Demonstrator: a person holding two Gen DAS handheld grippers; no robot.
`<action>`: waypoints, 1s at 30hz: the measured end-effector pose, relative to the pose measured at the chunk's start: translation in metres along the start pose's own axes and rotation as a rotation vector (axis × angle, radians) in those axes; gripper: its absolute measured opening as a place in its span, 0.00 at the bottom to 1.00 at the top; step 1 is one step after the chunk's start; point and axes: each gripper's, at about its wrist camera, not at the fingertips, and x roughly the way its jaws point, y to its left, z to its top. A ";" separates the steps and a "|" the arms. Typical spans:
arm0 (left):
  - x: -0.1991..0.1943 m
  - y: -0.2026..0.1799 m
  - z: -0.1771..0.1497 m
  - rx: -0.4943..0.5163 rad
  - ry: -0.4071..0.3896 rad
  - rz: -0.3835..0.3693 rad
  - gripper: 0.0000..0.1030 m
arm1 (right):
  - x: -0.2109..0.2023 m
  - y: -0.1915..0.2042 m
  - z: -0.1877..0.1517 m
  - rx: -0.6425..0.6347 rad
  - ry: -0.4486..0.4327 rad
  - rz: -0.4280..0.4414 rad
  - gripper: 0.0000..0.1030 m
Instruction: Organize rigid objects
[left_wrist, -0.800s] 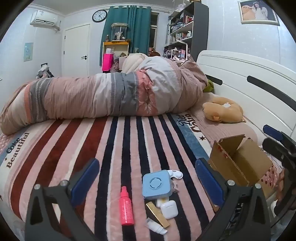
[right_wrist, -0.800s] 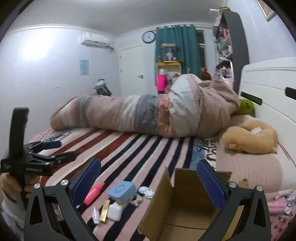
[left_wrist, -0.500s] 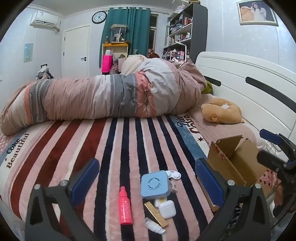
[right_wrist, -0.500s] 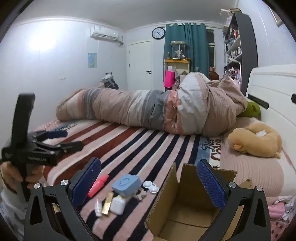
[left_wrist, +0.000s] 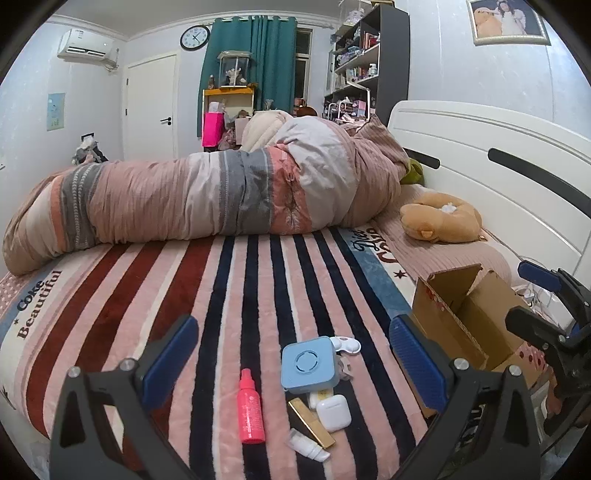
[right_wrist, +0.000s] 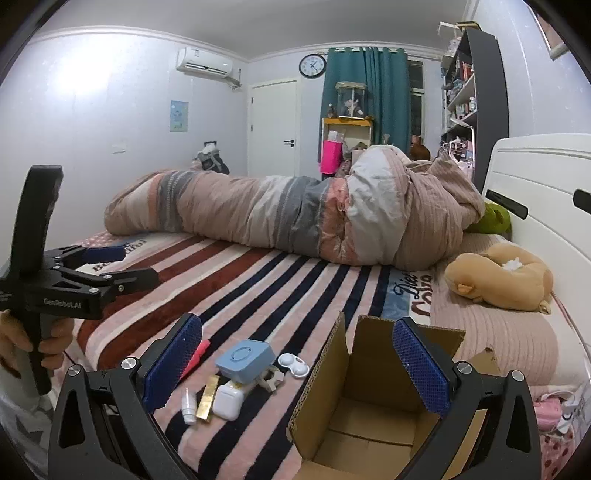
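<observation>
A small pile lies on the striped blanket: a pink spray bottle (left_wrist: 251, 413), a light blue square case (left_wrist: 308, 363), a white earbud case (left_wrist: 333, 412), a gold tube (left_wrist: 311, 422), a small white bottle (left_wrist: 308, 448) and a white lens case (left_wrist: 346, 345). My left gripper (left_wrist: 293, 363) is open and hovers just before the pile, holding nothing. An open cardboard box (right_wrist: 373, 398) stands right of the pile. My right gripper (right_wrist: 297, 365) is open over the box's near left flap, empty. The blue case (right_wrist: 245, 360) and earbud case (right_wrist: 227, 402) also show in the right wrist view.
A rolled quilt (left_wrist: 207, 199) lies across the far side of the bed. A tan plush pillow (left_wrist: 441, 218) rests by the white headboard (left_wrist: 480, 162). A hand (right_wrist: 22, 339) grips the left tool's handle at the bed's near edge.
Both views have shifted a little: the left gripper eased slightly back and the right gripper rose and swung left, so the box sits lower in its view. Both stay open and empty.
</observation>
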 end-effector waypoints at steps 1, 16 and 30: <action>0.000 -0.001 0.000 0.002 0.004 0.001 1.00 | 0.000 0.000 -0.001 0.009 0.001 0.002 1.00; 0.007 -0.006 -0.002 0.002 0.017 0.014 1.00 | -0.003 -0.008 -0.003 0.035 -0.009 0.004 1.00; 0.003 -0.006 -0.002 -0.005 0.017 0.024 1.00 | -0.006 0.003 -0.004 0.016 -0.022 0.006 1.00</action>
